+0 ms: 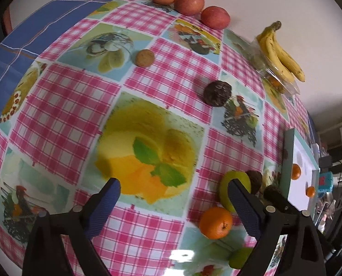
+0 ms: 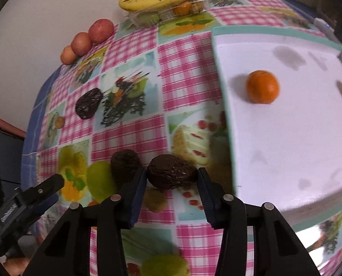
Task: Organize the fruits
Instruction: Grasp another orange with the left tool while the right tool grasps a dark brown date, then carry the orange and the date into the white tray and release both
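Right gripper [image 2: 172, 178] clamped on dark wrinkled fruit [image 2: 171, 174] beside tray [image 2: 226, 119] edge; slick skin may slip. Left gripper [image 1: 174, 195] apart, empty.

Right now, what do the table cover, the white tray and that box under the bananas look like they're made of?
Table cover: probably wipeable vinyl or oilcloth, since a light glare shows on its printed checks. White tray: matte, likely cardboard or foam board, with a teal rim and faint stains. Box under the bananas: thin clear plastic, see-through and crinkled.

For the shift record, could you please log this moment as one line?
right gripper: shut on dark avocado | left gripper: open, empty | white tray: two oranges
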`<state>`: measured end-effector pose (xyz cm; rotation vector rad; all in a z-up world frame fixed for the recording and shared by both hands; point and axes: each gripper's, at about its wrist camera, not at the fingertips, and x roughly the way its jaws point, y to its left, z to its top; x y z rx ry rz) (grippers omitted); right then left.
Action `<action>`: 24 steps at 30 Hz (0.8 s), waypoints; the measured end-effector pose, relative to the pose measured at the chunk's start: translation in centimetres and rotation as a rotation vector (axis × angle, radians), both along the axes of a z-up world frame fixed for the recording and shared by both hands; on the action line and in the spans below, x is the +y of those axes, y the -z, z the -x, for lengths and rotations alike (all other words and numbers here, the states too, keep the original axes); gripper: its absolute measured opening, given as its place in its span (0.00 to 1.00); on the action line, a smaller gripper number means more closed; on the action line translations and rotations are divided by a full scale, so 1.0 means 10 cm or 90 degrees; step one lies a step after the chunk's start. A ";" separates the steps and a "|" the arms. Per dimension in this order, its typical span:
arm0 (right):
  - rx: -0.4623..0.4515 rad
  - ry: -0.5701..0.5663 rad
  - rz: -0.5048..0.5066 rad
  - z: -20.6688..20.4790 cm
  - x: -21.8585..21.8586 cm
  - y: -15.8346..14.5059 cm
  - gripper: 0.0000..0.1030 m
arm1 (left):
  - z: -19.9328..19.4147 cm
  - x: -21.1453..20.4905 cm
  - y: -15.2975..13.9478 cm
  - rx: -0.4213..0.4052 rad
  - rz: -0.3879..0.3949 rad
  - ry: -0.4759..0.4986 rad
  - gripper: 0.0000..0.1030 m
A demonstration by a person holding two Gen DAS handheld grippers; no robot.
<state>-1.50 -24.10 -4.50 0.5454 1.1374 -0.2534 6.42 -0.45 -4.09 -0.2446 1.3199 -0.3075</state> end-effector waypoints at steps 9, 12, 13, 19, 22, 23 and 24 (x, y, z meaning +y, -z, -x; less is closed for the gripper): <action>-0.036 0.019 0.041 0.12 -0.10 -0.28 0.45 | 0.13 -0.21 0.00 0.021 0.019 0.050 0.74; -0.046 0.031 0.053 0.18 -0.16 -0.36 0.45 | 0.17 -0.25 0.03 0.037 0.034 0.064 0.69; -0.049 0.036 0.053 0.20 -0.19 -0.38 0.45 | 0.18 -0.27 0.04 0.043 0.037 0.070 0.68; -0.055 0.054 0.047 0.29 -0.27 -0.43 0.45 | 0.27 -0.43 0.14 0.073 0.029 0.106 0.59; -0.056 0.058 0.041 0.31 -0.29 -0.43 0.45 | 0.31 -0.46 0.17 0.080 0.022 0.115 0.50; -0.056 0.058 0.041 0.32 -0.29 -0.43 0.45 | 0.32 -0.47 0.17 0.077 0.015 0.118 0.47; -0.056 0.058 0.041 0.32 -0.29 -0.43 0.45 | 0.32 -0.48 0.17 0.079 0.022 0.120 0.43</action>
